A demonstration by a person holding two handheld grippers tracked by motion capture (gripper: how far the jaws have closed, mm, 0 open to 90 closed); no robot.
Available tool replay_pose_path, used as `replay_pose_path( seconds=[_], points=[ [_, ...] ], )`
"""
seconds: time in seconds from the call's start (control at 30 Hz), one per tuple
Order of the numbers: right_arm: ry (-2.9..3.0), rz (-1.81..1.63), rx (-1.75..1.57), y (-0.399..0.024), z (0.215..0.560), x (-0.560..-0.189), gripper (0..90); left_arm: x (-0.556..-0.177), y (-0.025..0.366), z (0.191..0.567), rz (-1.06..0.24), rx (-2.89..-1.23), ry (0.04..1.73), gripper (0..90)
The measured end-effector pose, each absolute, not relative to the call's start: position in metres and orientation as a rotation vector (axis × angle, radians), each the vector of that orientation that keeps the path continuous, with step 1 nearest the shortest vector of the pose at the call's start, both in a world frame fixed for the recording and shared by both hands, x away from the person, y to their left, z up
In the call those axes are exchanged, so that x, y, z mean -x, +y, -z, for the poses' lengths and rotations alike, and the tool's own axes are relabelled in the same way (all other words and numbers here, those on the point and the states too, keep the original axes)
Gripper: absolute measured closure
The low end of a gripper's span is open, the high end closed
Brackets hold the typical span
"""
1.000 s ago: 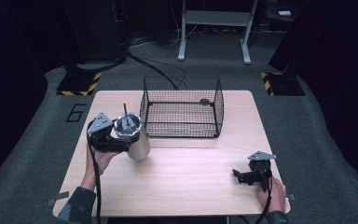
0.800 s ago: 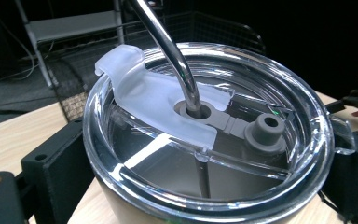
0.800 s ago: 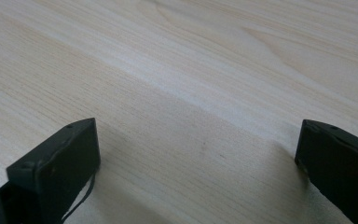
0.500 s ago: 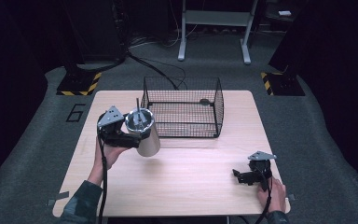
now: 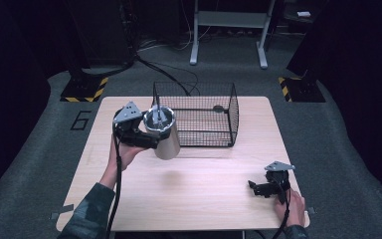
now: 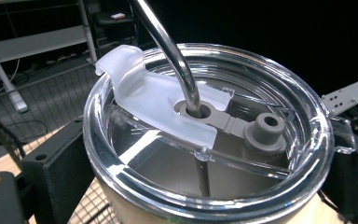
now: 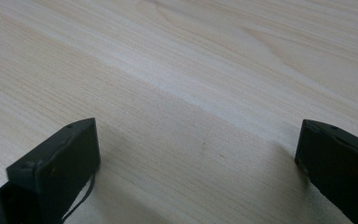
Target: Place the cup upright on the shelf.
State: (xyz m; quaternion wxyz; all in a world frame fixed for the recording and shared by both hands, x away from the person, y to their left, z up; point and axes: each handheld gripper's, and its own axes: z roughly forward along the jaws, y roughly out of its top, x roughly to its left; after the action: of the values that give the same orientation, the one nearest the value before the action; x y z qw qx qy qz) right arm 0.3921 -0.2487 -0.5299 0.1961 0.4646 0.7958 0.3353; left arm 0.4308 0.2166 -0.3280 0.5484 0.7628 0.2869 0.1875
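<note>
One tumbler (image 5: 165, 133), one wire basket (image 5: 201, 114), two grippers.
Left gripper (image 5: 144, 137), mid-left, clamped the raised tumbler; right gripper (image 5: 258, 188), lower right, rested jaws apart.

Number on floor: a large "6" (image 5: 81, 120) is marked on the grey floor (image 5: 40, 164), just left of the table (image 5: 204, 194).
Other text: none can be read.

You are in a dark lab or test studio: a pale wooden tabletop (image 5: 189, 189) on grey carpet, hazard-striped floor plates (image 5: 84, 89), trailing cables (image 5: 164, 69), a metal stand (image 5: 229, 35) behind
</note>
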Motion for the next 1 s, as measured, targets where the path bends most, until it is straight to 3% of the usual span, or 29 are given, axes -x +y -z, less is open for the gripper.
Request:
replay_pose_path(
  seconds=[1.0],
  points=[
    [2.229,-0.940,-1.301,-0.249,0.530,-0.392,0.0,-0.479,0.192,0.284,-0.480,-1.796,0.660,4.0]
  ],
)
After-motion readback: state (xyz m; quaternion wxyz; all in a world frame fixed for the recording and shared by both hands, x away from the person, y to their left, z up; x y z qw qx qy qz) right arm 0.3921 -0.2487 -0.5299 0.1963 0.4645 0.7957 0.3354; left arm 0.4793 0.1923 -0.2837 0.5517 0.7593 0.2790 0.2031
